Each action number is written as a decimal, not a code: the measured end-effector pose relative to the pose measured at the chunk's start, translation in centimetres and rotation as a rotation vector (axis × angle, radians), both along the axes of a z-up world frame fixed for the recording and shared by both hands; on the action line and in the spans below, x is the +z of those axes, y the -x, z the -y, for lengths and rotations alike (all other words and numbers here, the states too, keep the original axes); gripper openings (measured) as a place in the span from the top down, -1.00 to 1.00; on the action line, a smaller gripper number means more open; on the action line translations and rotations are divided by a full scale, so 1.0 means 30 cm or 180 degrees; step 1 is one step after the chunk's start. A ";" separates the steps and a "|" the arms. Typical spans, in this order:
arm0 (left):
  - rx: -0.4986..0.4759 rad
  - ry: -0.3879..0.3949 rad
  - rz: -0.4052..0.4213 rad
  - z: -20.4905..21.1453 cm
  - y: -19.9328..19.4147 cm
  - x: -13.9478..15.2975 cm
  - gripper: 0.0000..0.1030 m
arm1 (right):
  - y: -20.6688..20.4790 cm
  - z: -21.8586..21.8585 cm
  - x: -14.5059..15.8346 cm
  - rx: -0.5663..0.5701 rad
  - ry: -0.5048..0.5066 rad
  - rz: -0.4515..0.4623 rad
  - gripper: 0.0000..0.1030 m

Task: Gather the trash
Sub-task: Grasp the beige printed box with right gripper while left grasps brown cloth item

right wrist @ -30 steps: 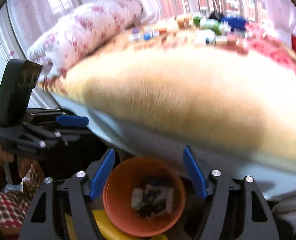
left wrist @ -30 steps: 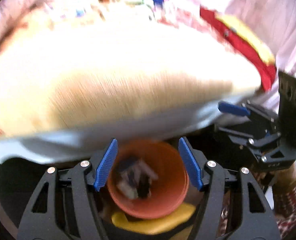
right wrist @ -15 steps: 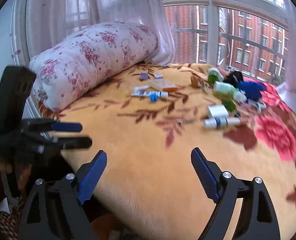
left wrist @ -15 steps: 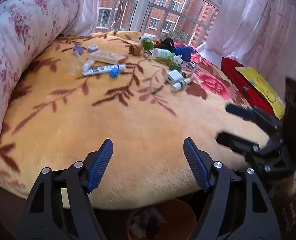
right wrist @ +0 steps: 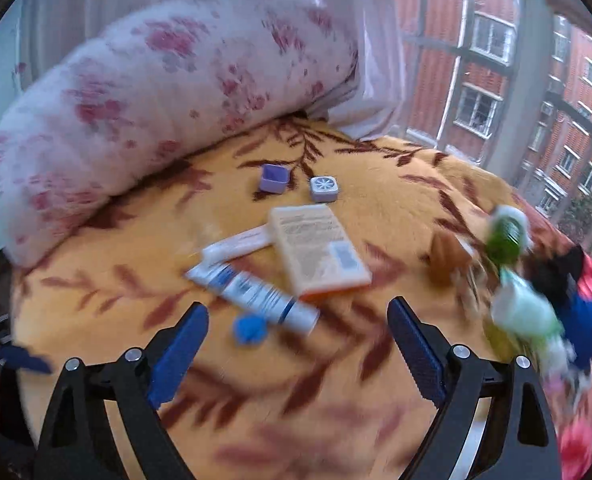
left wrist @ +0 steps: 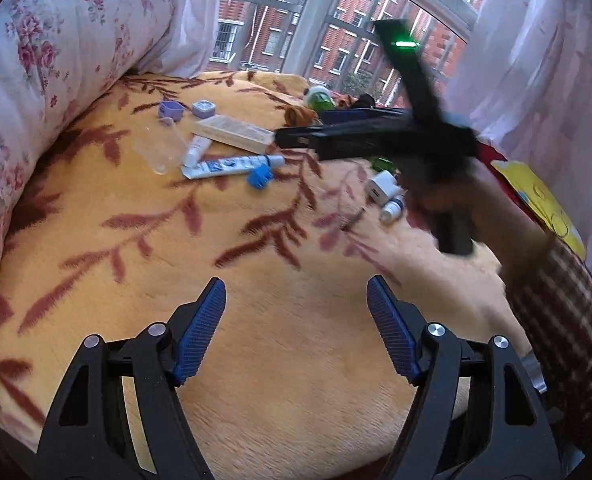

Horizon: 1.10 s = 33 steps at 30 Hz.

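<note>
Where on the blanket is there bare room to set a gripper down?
Bare: the near blanket from the left gripper up to the toothpaste tube, left to the floral pillow. Crowded: around the flat box and green bottles.

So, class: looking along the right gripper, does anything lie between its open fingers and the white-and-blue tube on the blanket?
Nothing visible blocks it. The right gripper is open and empty, and the tube lies just beyond its fingertips on the blanket. A blue cap sits beside the tube, not across the path.
</note>
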<state>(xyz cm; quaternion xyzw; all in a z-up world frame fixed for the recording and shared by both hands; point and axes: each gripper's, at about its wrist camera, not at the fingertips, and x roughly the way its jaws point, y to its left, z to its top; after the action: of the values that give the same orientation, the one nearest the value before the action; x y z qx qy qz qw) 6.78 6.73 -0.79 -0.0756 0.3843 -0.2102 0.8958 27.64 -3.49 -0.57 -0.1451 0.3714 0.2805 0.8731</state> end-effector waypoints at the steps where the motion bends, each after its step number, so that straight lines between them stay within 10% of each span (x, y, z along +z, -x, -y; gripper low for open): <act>1: 0.0005 0.0003 -0.0004 -0.005 -0.005 -0.002 -0.39 | -0.046 -0.007 -0.014 0.0026 -0.0004 -0.0076 -0.73; 17: -0.0013 -0.0002 -0.0193 -0.034 -0.065 -0.076 -0.39 | -0.363 -0.144 -0.171 0.0320 0.0298 -0.0750 -0.53; 33: -0.0090 -0.0069 -0.0079 0.023 -0.094 0.001 -0.39 | -0.090 0.117 0.025 -0.0318 -0.0464 -0.0382 -0.35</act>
<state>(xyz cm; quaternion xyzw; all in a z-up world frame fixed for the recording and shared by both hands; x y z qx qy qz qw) 9.60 6.03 -0.78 -0.0630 0.3987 -0.2178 0.8886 30.34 -6.99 0.17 -0.0455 0.4083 0.2711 0.8705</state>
